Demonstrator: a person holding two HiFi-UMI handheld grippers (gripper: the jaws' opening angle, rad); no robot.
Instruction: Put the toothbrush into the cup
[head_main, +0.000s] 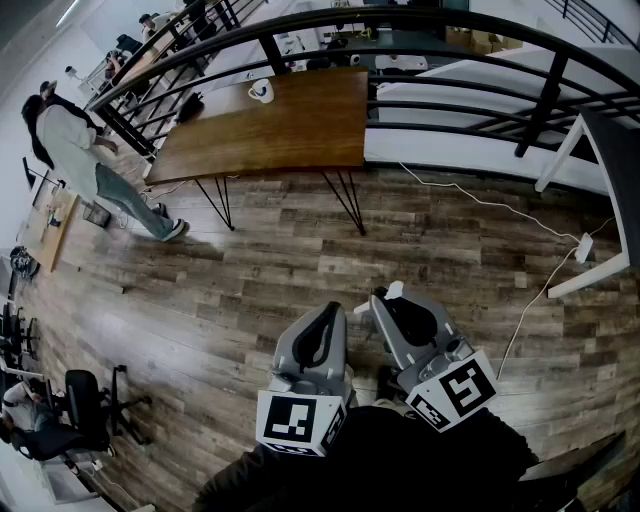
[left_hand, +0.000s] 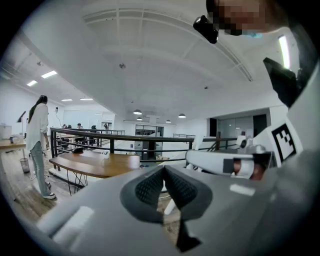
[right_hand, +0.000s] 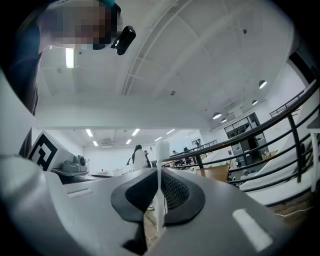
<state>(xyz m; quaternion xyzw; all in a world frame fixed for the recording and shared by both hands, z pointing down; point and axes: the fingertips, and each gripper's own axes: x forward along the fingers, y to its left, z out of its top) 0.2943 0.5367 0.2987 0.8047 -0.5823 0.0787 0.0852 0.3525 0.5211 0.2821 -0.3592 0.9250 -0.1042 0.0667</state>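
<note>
The right gripper (right_hand: 160, 184) has its jaws clenched on the thin white toothbrush (right_hand: 161, 152), which stands upright between them with its head above the pads. The left gripper (left_hand: 163, 174) has its jaws pressed together on nothing. The cup (head_main: 261, 91) sits well apart on the wooden worktop (head_main: 300, 130) across the floor, so the whole carry is probably ahead. Pinched at one spot on such a narrow handle, the brush could pivot or slip on the way, and a tilted brush might catch the rim and tip the cup instead of dropping in.
</note>
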